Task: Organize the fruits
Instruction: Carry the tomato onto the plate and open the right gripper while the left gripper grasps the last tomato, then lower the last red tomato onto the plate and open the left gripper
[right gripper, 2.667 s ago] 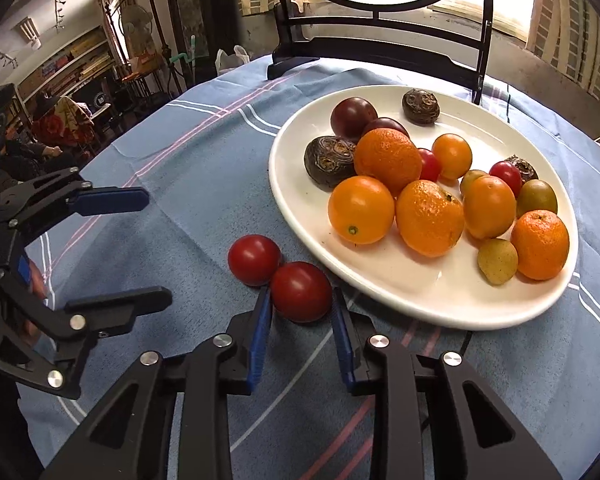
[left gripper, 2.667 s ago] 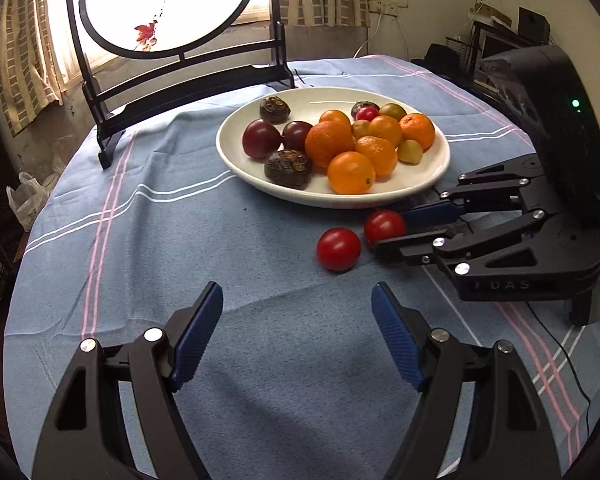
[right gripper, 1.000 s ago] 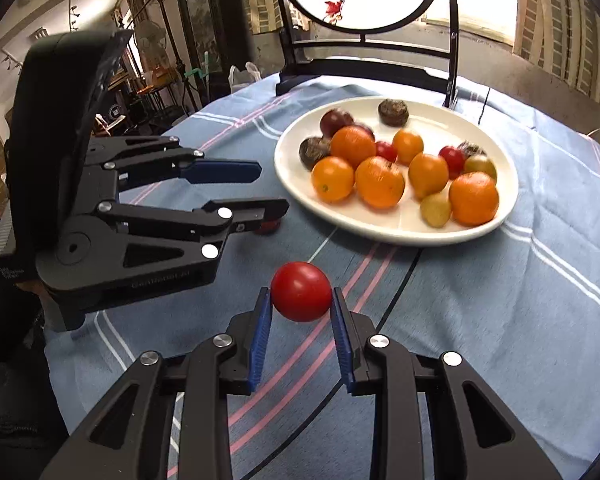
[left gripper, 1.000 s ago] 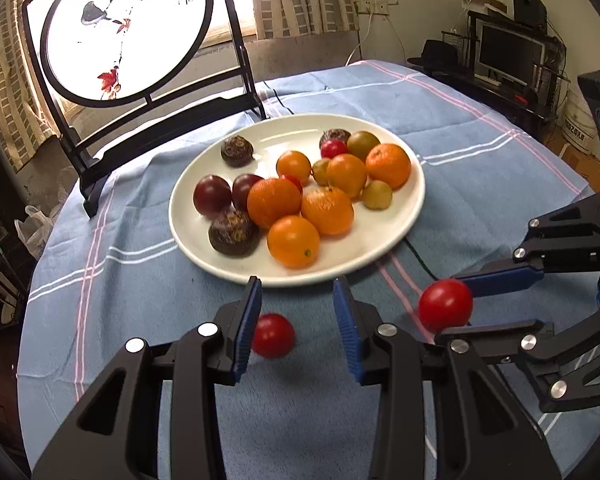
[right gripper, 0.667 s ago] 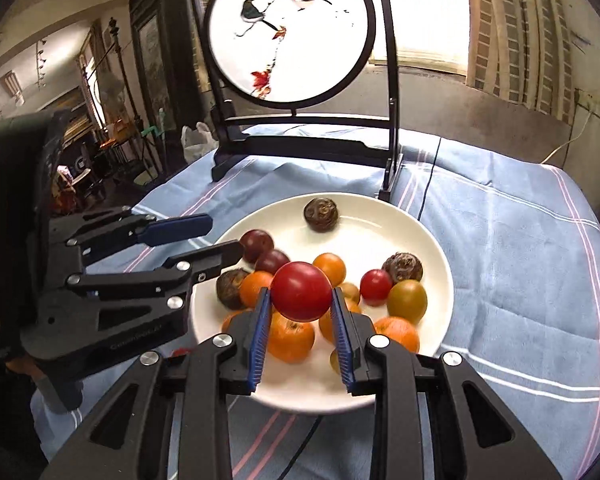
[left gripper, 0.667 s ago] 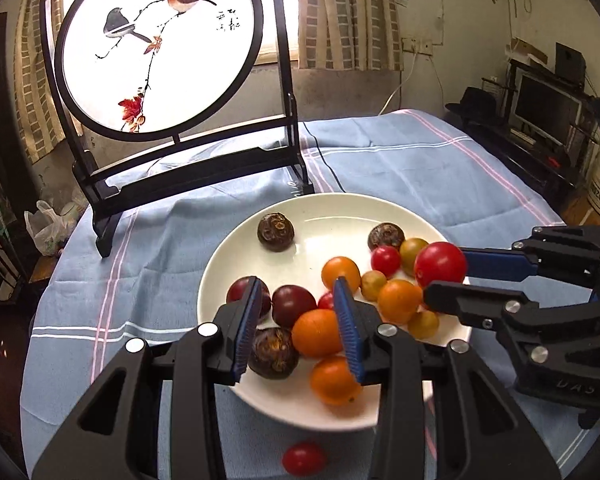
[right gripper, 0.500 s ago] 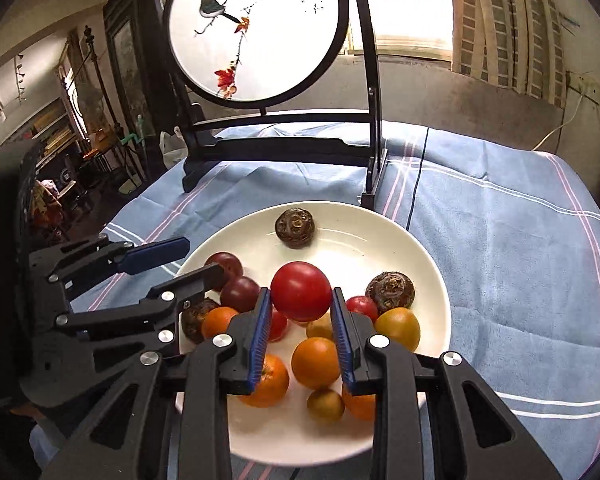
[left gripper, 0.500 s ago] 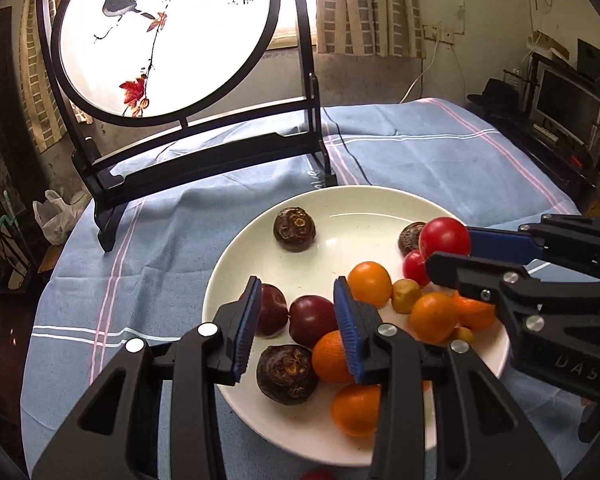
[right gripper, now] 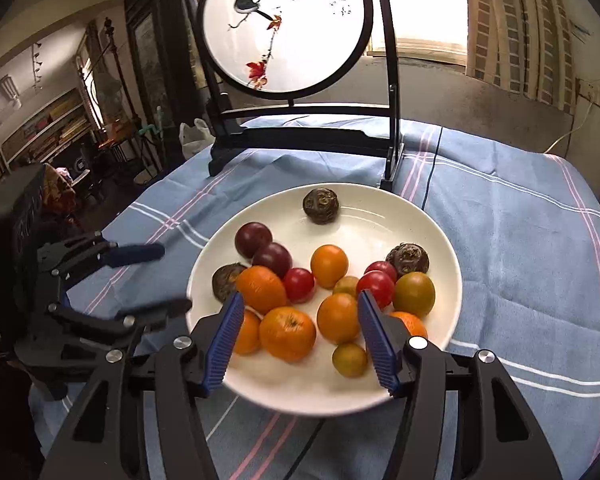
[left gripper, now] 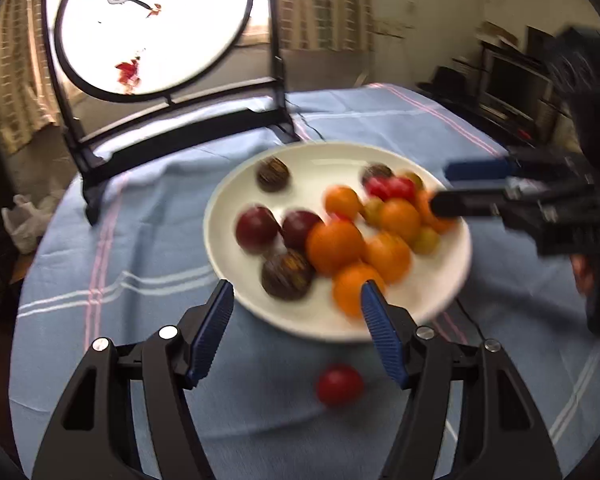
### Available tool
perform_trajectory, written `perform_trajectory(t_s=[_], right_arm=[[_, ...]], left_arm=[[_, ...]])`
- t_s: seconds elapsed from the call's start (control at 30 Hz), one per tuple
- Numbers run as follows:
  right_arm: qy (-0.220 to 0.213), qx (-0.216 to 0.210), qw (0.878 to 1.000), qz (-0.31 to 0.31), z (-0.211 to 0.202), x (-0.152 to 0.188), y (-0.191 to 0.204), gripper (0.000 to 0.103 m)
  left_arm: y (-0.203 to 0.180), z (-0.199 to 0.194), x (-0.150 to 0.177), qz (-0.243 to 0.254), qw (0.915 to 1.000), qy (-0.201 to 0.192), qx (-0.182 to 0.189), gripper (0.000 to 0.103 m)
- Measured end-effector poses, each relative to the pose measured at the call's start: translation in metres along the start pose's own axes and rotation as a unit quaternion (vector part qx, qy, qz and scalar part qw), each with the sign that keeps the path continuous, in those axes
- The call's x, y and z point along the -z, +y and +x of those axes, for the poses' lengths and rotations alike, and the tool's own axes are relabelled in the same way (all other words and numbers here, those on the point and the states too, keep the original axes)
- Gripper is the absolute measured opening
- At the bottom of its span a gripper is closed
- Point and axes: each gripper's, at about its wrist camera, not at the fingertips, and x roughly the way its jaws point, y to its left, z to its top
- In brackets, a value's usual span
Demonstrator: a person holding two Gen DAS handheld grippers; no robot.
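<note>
A white plate [right gripper: 380, 216] on the blue tablecloth holds oranges, red tomatoes, dark plums and brown wrinkled fruits. My right gripper [right gripper: 300, 332] is open and empty above the plate's near side; a red tomato [right gripper: 376, 286] lies on the plate just past its right finger. In the left wrist view the plate [left gripper: 324, 320] is blurred. My left gripper [left gripper: 296, 328] is open and empty above the plate's near rim. One red tomato [left gripper: 339, 385] lies on the cloth in front of the plate, between the left fingers. The right gripper [left gripper: 456, 186] shows at the plate's right edge.
A black stand with a round painted bird screen [right gripper: 284, 24] stands behind the plate, also in the left wrist view [left gripper: 152, 28]. A thin dark cable [right gripper: 308, 444] runs under the plate's near side. The left gripper [right gripper: 148, 280] shows left of the plate.
My right gripper opened and let the red tomato go onto the plate. My left gripper opened wide and pulled back toward the tomato on the cloth.
</note>
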Motion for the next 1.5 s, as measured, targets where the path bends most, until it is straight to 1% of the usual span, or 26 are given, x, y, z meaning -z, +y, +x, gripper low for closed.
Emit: perform_trajectory(t_s=[0.07, 0.1, 0.2, 0.23, 0.3, 0.33, 0.4, 0.47, 0.53, 0.6, 0.67, 0.77, 0.8, 0.83, 0.9, 0.97, 1.0, 1.03, 1.07, 1.1, 1.2, 1.33, 1.4, 1.43, 1.47, 1.5], right_arm=[[0.006, -0.015, 1.000, -0.008, -0.007, 0.009, 0.007, 0.060], [0.006, -0.016, 1.000, -0.010, -0.010, 0.012, 0.011, 0.060], [0.014, -0.022, 0.999, -0.026, -0.009, 0.020, 0.024, 0.060], [0.017, -0.025, 0.999, -0.025, -0.008, 0.022, 0.027, 0.060], [0.018, -0.030, 0.999, -0.020, -0.008, 0.026, 0.029, 0.060], [0.019, -0.028, 0.999, -0.021, -0.008, 0.028, 0.030, 0.060], [0.023, -0.028, 0.999, -0.023, -0.008, 0.031, 0.031, 0.060], [0.032, -0.028, 0.998, -0.038, -0.006, 0.035, 0.036, 0.060], [0.028, -0.016, 0.998, -0.062, -0.005, 0.037, 0.045, 0.057], [0.014, 0.002, 0.997, -0.070, -0.007, 0.030, 0.051, 0.057], [-0.006, 0.014, 0.999, -0.039, -0.010, 0.012, 0.045, 0.057], [-0.038, 0.042, 0.998, -0.002, -0.012, -0.018, 0.029, 0.059], [-0.042, 0.049, 0.998, 0.008, -0.009, -0.026, 0.023, 0.060], [-0.039, 0.048, 0.998, 0.025, -0.005, -0.033, 0.014, 0.061], [-0.023, 0.041, 0.997, 0.069, 0.008, -0.043, -0.006, 0.061], [0.001, 0.031, 0.995, 0.095, 0.026, -0.047, -0.020, 0.061], [0.014, 0.027, 0.994, 0.105, 0.036, -0.046, -0.025, 0.061], [0.021, 0.030, 0.993, 0.114, 0.045, -0.045, -0.029, 0.061], [0.027, 0.033, 0.992, 0.118, 0.052, -0.044, -0.032, 0.061], [0.032, 0.031, 0.992, 0.121, 0.058, -0.043, -0.034, 0.061], [0.036, 0.024, 0.991, 0.130, 0.067, -0.042, -0.038, 0.061], [0.015, 0.020, 0.991, 0.133, 0.053, -0.044, -0.036, 0.061], [-0.010, 0.024, 0.992, 0.126, 0.032, -0.041, -0.032, 0.067], [-0.026, 0.029, 0.991, 0.124, 0.019, -0.038, -0.030, 0.075], [-0.044, 0.031, 0.991, 0.122, 0.005, -0.033, -0.028, 0.079], [-0.058, 0.027, 0.991, 0.117, -0.007, -0.028, -0.025, 0.080]], left_arm=[[-0.015, 0.002, 0.026, 0.042, 0.9987, 0.029, 0.007, 0.065], [-0.020, 0.007, 0.036, 0.051, 0.9978, 0.042, 0.008, 0.065], [-0.021, 0.028, 0.045, 0.043, 0.9967, 0.069, -0.002, 0.055], [-0.019, 0.031, 0.043, 0.030, 0.9975, 0.064, 0.003, 0.054], [-0.017, 0.035, 0.039, 0.017, 0.9978, 0.063, 0.014, 0.035], [-0.017, 0.036, 0.038, 0.018, 0.9975, 0.064, 0.022, 0.028], [-0.023, 0.032, 0.037, 0.034, 0.9971, 0.066, 0.020, 0.028], [-0.029, 0.018, 0.033, 0.047, 0.9972, 0.050, 0.027, 0.028], [-0.031, 0.003, 0.023, 0.052, 0.9977, 0.030, 0.031, 0.028], [-0.034, -0.007, 0.006, 0.054, 0.9985, 0.007, 0.011, 0.028], [-0.031, -0.005, -0.018, 0.040, 0.9988, -0.011, -0.027, 0.028], [-0.021, 0.004, -0.056, -0.016, 0.9984, -0.031, -0.046, 0.028], [-0.019, 0.011, -0.067, -0.030, 0.9971, -0.034, -0.061, 0.028], [-0.015, 0.019, -0.076, -0.046, 0.9963, -0.032, -0.065, 0.028], [-0.008, 0.038, -0.088, -0.074, 0.9954, -0.013, -0.060, 0.029], [-0.003, 0.056, -0.093, -0.091, 0.9941, 0.007, -0.058, 0.034], [-0.001, 0.065, -0.094, -0.096, 0.9931, 0.017, -0.065, 0.041], [0.000, 0.072, -0.093, -0.103, 0.9917, 0.022, -0.074, 0.058], [0.002, 0.073, -0.090, -0.111, 0.9903, 0.021, -0.081, 0.063], [0.005, 0.075, -0.090, -0.115, 0.9897, 0.020, -0.083, 0.067], [0.007, 0.076, -0.087, -0.111, 0.9900, 0.017, -0.085, 0.071], [0.002, 0.061, -0.079, -0.093, 0.9890, -0.002, -0.115, 0.073], [0.002, 0.042, -0.072, -0.092, 0.9865, -0.025, -0.134, 0.080], [0.001, 0.031, -0.068, -0.091, 0.9838, -0.039, -0.150, 0.087], [0.000, 0.018, -0.064, -0.087, 0.9802, -0.057, -0.169, 0.091], [-0.002, 0.005, -0.059, -0.083, 0.9764, -0.076, -0.184, 0.095]])
